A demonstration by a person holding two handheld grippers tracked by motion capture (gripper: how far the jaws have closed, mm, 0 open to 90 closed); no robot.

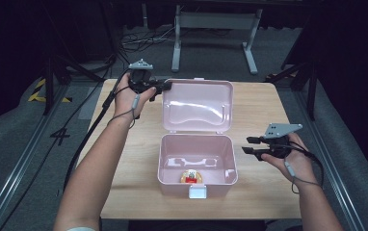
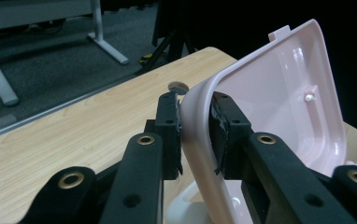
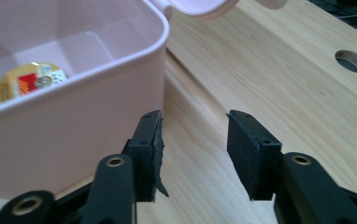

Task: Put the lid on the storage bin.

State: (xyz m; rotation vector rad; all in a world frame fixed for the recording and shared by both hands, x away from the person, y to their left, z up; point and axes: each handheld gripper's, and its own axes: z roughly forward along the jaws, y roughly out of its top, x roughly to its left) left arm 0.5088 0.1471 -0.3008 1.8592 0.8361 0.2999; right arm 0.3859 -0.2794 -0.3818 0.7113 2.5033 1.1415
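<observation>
High view: pale pink plastic lidded box point(image 1: 197, 166) at lower centre of frame, set on the light wooden tabletop point(image 1: 269, 110), hinged pink lid point(image 1: 197, 105) swung back and standing open toward upper centre. Left tongs point(image 1: 165, 86) at upper left of centre, on the lid's far left corner. Right tongs point(image 1: 249, 145) at right of centre, just beside the box's right wall, apart from it.

Left gripper view: left tongs point(image 2: 196, 128) clamped on the lid's curved rim point(image 2: 200, 140), one black pad on the outside, one on the inside; bare interior of the lid at upper right of frame, a small white stud on its wall.

Right gripper view: right tongs point(image 3: 193, 154) spread apart, nothing between them but bare wood; box wall point(image 3: 74, 126) at left of frame, near the left pad, contact not certain. Round hole in the tabletop point(image 3: 352, 60) at upper right.

Contents: a single small round item with a gold rim and red-and-white label point(image 1: 191, 176) lay on the box floor near the front wall, seen too at upper left of the right gripper view point(image 3: 29, 81); otherwise the box looked empty apart from moulded ridges.

Progress, as a judgement: item already inside, lid gripped and probably ready to be swung down; closing and pressing the white front latch point(image 1: 197, 192) not yet done.
</observation>
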